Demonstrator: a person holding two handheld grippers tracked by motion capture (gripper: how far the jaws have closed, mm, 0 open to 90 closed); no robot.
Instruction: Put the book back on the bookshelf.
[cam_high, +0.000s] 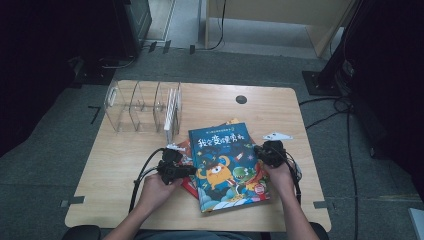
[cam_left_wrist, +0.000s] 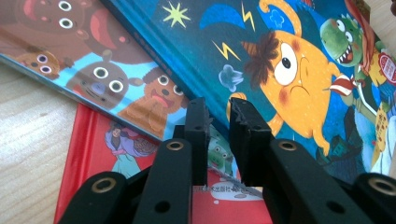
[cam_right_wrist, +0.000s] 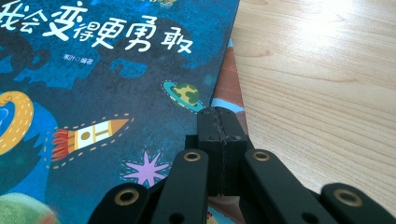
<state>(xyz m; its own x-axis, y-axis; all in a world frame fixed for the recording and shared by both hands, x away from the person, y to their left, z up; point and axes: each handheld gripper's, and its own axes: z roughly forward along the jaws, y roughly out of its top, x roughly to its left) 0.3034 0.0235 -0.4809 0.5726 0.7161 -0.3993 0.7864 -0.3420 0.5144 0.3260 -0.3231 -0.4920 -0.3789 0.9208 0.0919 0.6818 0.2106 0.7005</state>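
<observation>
Nearest the person, the left gripper (cam_high: 184, 170) sits at the left edge of the blue book (cam_high: 227, 165) with its jaws narrowly parted around that edge, not plainly pinching, while the right gripper (cam_high: 261, 151) rests fully closed at the book's right edge, holding nothing. The book lies flat atop the red book (cam_left_wrist: 93, 154) and others. Beyond, the clear rack (cam_high: 142, 106) holds one white book (cam_high: 171, 114), so shelving has likely barely begun.
</observation>
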